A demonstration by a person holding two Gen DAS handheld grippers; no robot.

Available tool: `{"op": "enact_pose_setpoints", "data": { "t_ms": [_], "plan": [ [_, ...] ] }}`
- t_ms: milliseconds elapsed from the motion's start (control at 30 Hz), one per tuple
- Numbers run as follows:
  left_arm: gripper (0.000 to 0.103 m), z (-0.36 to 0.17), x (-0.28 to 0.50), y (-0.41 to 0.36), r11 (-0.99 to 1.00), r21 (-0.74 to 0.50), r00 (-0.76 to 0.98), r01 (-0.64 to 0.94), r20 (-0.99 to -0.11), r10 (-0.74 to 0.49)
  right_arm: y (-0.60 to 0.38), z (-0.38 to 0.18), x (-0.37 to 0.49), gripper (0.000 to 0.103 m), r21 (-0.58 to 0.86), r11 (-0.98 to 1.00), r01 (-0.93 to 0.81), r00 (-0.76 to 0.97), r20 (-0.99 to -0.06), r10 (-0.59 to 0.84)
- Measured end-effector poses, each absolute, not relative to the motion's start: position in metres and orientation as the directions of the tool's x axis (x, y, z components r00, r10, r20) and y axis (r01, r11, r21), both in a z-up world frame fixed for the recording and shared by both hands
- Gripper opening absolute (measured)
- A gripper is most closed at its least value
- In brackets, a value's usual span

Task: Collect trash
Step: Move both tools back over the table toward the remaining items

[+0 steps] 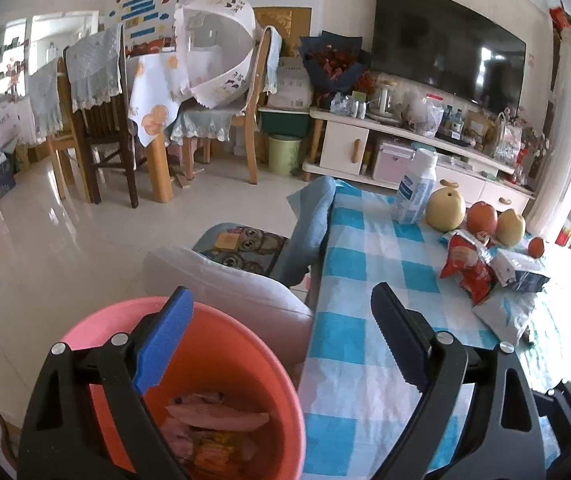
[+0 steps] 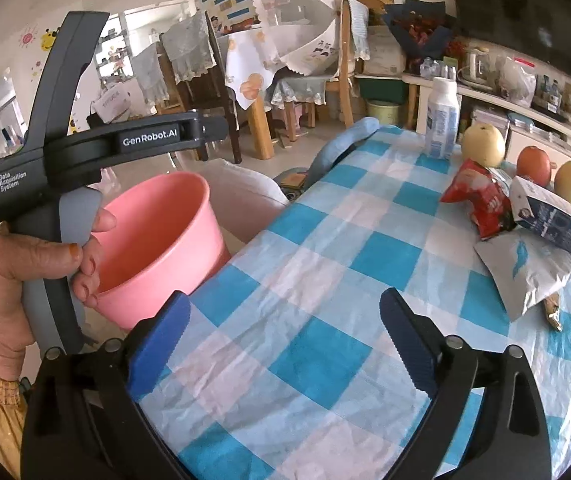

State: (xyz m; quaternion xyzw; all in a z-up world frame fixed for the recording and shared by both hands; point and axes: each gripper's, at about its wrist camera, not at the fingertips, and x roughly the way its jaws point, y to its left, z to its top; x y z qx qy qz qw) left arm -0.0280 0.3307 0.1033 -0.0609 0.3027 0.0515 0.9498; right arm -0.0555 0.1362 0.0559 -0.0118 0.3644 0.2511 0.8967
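The left gripper [image 1: 281, 336] is hanging over the pink bucket [image 1: 205, 364] beside the counter [image 1: 349, 280], its jaws standing apart with nothing between them. Wrappers [image 1: 217, 420] are lying inside the bucket. The right gripper [image 2: 285, 340] is hovering above the checked cloth, jaws wide and empty. A red snack bag [image 2: 481, 200], a blue carton [image 2: 553, 216] and a silver pouch [image 2: 525, 272] are lying on the counter, near the fruit.

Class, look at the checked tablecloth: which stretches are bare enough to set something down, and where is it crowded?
Free: the near stretch of the blue-and-white checked tablecloth, between the pink plastic bucket at its left edge and the silver foil pouch. Crowded: the far right, where the red snack packet, blue-and-white carton, white plastic bottle and fruit cluster.
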Motion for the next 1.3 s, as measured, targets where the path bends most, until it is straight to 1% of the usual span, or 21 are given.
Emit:
{"op": "enact_pose_setpoints", "data": {
  "t_ms": [100, 167, 300, 433, 933, 1300],
  "plan": [
    [0.091, 0.101, -0.026, 0.325, 0.988, -0.101, 0.808, -0.119, -0.588, 0.037, 0.129, 0.056, -0.057, 0.095, 0.156, 0.878, -0.452, 0.616, -0.657, 0.434],
    [0.091, 0.099, -0.023, 0.319, 0.989, -0.091, 0.808, -0.115, -0.588, 0.040, 0.124, 0.056, -0.059, 0.095, 0.153, 0.881, -0.448, 0.620, -0.657, 0.429],
    [0.091, 0.103, -0.025, 0.310, 0.991, -0.081, 0.834, -0.104, -0.550, 0.043, 0.116, 0.054, -0.060, 0.095, 0.150, 0.885, -0.441, 0.625, -0.657, 0.422],
    [0.091, 0.104, -0.022, 0.301, 0.992, -0.088, 0.844, -0.090, -0.535, 0.029, 0.103, 0.053, -0.060, 0.095, 0.151, 0.891, -0.427, 0.632, -0.655, 0.414],
    [0.091, 0.090, -0.005, 0.244, 1.000, 0.014, 0.822, 0.004, -0.569, 0.005, 0.051, 0.056, -0.055, 0.095, 0.198, 0.907, -0.372, 0.654, -0.637, 0.408],
    [0.091, 0.079, 0.009, 0.209, 0.997, 0.051, 0.803, 0.058, -0.595, -0.016, 0.013, 0.058, -0.053, 0.095, 0.228, 0.912, -0.340, 0.670, -0.623, 0.405]
  ]
}}
